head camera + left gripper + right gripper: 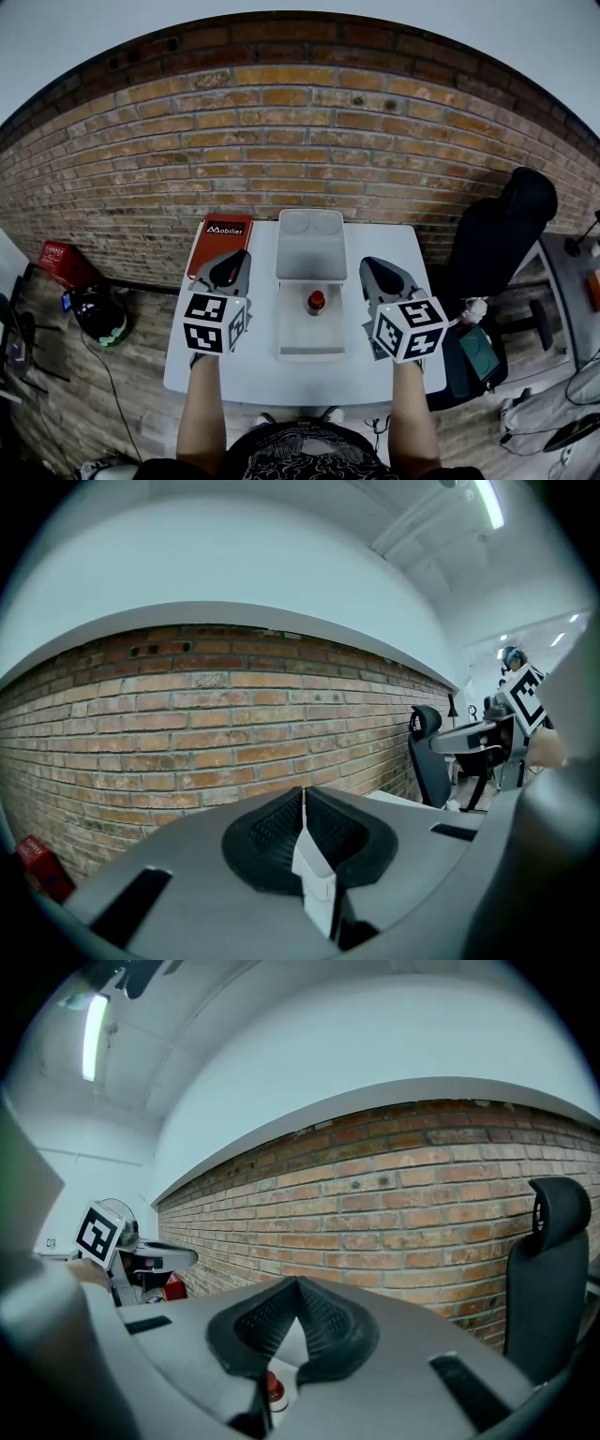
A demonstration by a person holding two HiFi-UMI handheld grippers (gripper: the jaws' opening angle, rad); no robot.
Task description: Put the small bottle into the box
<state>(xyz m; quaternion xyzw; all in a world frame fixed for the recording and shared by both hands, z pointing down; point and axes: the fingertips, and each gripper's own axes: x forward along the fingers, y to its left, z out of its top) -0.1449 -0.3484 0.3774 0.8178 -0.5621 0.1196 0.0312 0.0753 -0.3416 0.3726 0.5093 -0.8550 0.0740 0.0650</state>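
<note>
The small bottle, clear with a red cap, stands upright inside the white box at the middle of the table. The box's lid lies open behind it. My left gripper hovers left of the box, its jaws shut with nothing between them; in the left gripper view its pads meet against the brick wall. My right gripper is right of the box, also shut and empty. In the right gripper view the bottle's red cap peeks through below the closed gripper.
A red book lies at the white table's back left corner. A brick wall rises behind the table. A black chair stands to the right, and a red case sits on the floor at left.
</note>
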